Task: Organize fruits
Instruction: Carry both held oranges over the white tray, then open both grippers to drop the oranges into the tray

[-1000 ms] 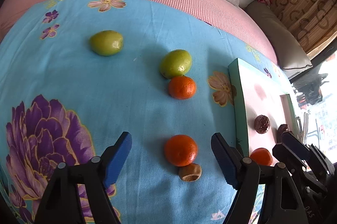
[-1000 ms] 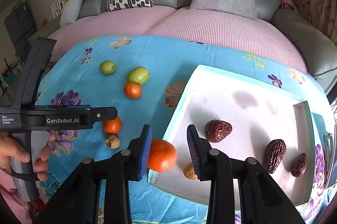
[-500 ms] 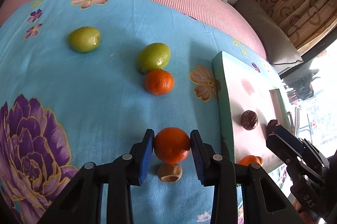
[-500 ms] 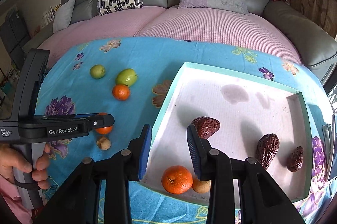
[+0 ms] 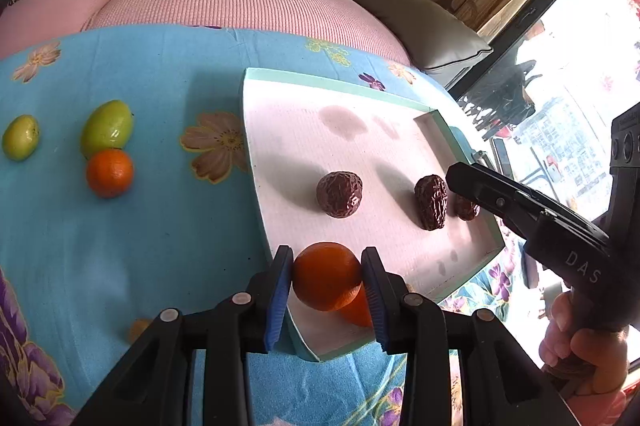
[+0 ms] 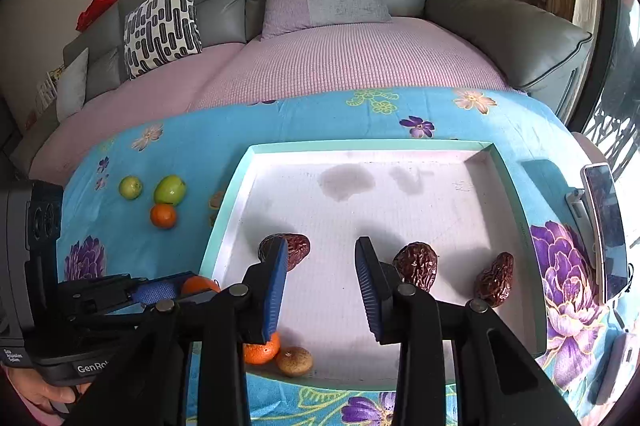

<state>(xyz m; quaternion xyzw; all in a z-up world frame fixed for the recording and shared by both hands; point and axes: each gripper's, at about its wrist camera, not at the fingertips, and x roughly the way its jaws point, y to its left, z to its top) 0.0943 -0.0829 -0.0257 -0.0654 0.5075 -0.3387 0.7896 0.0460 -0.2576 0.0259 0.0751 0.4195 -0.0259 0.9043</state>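
Observation:
My left gripper (image 5: 326, 284) is shut on an orange (image 5: 320, 276), held over the near corner of the white tray (image 5: 332, 83). A second orange (image 6: 262, 350) and a walnut (image 6: 295, 360) lie in that corner of the tray. Three dark dates (image 6: 296, 246) (image 6: 416, 266) (image 6: 494, 284) rest on the tray floor. My right gripper (image 6: 322, 286) hangs open above the tray with nothing between its fingers. Out on the blue cloth sit two green fruits (image 5: 106, 127) (image 5: 20, 137) and another orange (image 5: 109, 172). A walnut (image 5: 136, 330) peeks out beside my left gripper's arm.
The blue flowered cloth (image 5: 160, 226) covers the table in front of a pink and grey sofa (image 6: 360, 57). A phone on a stand (image 6: 604, 226) stands past the tray's right rim. A hand (image 5: 584, 342) holds the right gripper's handle at the right.
My left gripper shut on the orange from the cloth and carried it right, over the tray's corner. My right gripper let its orange drop into the tray and stays open above it.

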